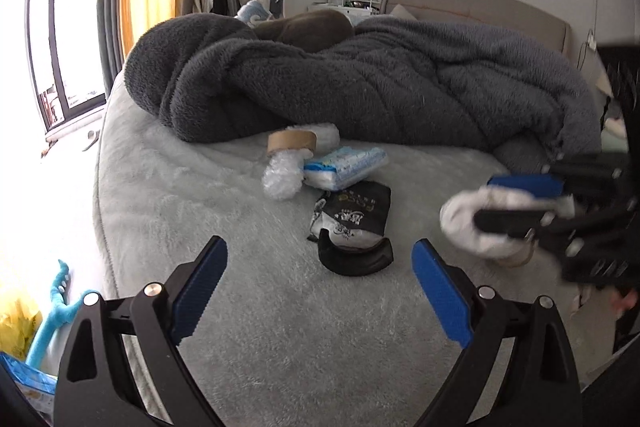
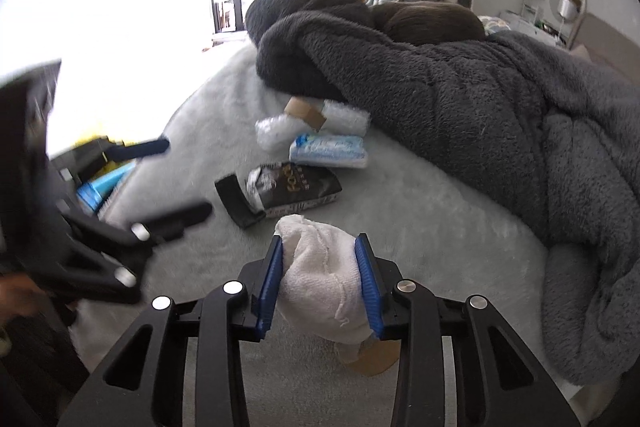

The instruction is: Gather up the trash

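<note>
Bed (image 1: 248, 327), pale fleece cover, grey blanket (image 1: 400, 87) heaped at 12 o'clock.

Progress: early, by my read. One piece is in your grip; none is seen binned, and no bin is in view.

Left to collect, all mid-bed in the left wrist view:
- cardboard roll (image 1: 291, 141) at the blanket's edge
- bubble wrap (image 1: 282, 179) touching it, toward 7
- blue tissue pack (image 1: 346, 167) just beside, toward 3
- black packet (image 1: 354, 209) below the pack
- black curved piece (image 1: 354, 259) at the packet's near end

Right gripper (image 2: 320, 279): clenched on a white wad (image 2: 320, 283), pads pressing both sides, jaws roughly a quarter apart. Something tan pokes out under the wad; can't tell what.

Left gripper (image 1: 320, 287): released, jaws wide, nothing between them, hanging over bare cover with the curved piece at 12.
</note>
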Motion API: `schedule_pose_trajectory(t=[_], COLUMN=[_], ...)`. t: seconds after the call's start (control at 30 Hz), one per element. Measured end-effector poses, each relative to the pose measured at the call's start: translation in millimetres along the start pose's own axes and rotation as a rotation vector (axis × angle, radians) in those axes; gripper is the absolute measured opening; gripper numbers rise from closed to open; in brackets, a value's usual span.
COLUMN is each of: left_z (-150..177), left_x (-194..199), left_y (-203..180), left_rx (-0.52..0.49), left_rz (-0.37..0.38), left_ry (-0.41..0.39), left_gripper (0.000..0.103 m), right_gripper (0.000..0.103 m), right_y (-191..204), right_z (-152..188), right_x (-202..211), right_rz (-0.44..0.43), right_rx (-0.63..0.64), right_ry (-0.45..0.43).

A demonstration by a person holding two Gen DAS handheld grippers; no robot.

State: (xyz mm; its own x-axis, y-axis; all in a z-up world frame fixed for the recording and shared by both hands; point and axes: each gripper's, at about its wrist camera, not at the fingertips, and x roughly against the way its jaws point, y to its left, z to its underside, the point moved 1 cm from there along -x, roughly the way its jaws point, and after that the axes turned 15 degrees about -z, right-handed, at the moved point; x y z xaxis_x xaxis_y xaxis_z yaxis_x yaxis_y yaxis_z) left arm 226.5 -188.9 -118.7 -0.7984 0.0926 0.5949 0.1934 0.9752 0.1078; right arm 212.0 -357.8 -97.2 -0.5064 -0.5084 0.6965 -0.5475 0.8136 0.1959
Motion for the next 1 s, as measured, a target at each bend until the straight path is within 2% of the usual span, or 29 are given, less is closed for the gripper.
schedule_pose_trajectory(t=[0.2,0.4,0.77,0.93,1.0], left_z=[3.6,4.4,4.5,5.0,4.6], left_x=[-9.8,-14.6,-28.3,-29.2,-28.0], left_y=[-14.4,-19.9,-22.5,-21.8,-21.2], left_rx=[-0.059,-0.073,-0.073,-0.076,-0.07], left_rz=[-0.014,-0.024,0.005,0.039,0.047], left_ry=[0.013,0.024,0.078,0.089,0.087], left_gripper=[0.095,0.092,0.069,0.052,0.051], right_gripper=[0.037,0.037,0.037,0.037,0.037], right_y=[-15.6,-28.1,-42.7,-38.6,-36.8], right_z=[-2.4,-2.5,-0.5,-4.5,-5.7], right_x=[14.1,24.4,27.8,21.1,16.8], right_rz=[-0.086,-0.157,-0.231,-0.226,-0.225], right_rx=[-0.123,-0.234,-0.374,-0.368,-0.367], right_ry=[-0.071,-0.131,-0.199,-0.19,-0.183])
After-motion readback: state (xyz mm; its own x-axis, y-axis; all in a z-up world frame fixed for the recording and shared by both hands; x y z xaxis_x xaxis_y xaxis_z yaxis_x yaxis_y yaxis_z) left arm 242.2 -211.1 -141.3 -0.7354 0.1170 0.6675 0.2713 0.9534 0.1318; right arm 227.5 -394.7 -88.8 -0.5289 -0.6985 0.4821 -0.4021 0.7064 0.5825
